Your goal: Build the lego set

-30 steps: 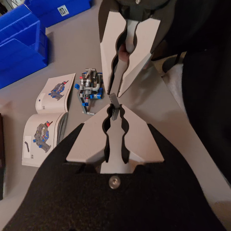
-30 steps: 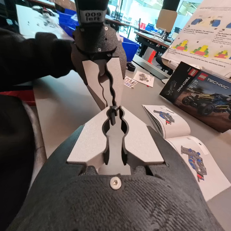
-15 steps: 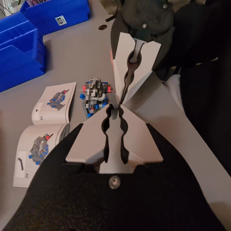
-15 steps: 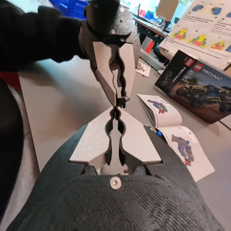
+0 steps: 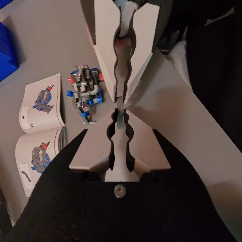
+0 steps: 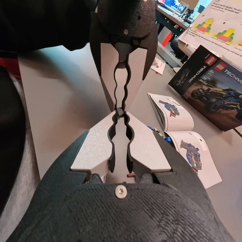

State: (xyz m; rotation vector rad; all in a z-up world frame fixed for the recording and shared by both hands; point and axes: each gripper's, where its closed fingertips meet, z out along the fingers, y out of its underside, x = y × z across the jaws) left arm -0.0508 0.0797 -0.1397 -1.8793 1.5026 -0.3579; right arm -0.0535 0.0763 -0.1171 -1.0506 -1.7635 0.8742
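A small dark grey toy beam hangs in the air between my two grippers, which meet tip to tip above the grey table. My left gripper is shut on its near end. My right gripper comes in from the far side, its pads against the beam's other end. In the right wrist view the beam sits between my right gripper's tips, with the left gripper straight above it. A part-built grey, blue and red toy model lies on the table to the left of both.
An open instruction booklet lies left of the model and also shows in the right wrist view. A dark toy-set box stands at the right. A blue bin is at far left. A black sleeve reaches in. The table edge runs close by. Left and right tips are no more than a few centimetres apart.
Half a second ago my right gripper's pads came together on air beside the beam. They have since parted and closed on its far end. The left gripper kept hold throughout.
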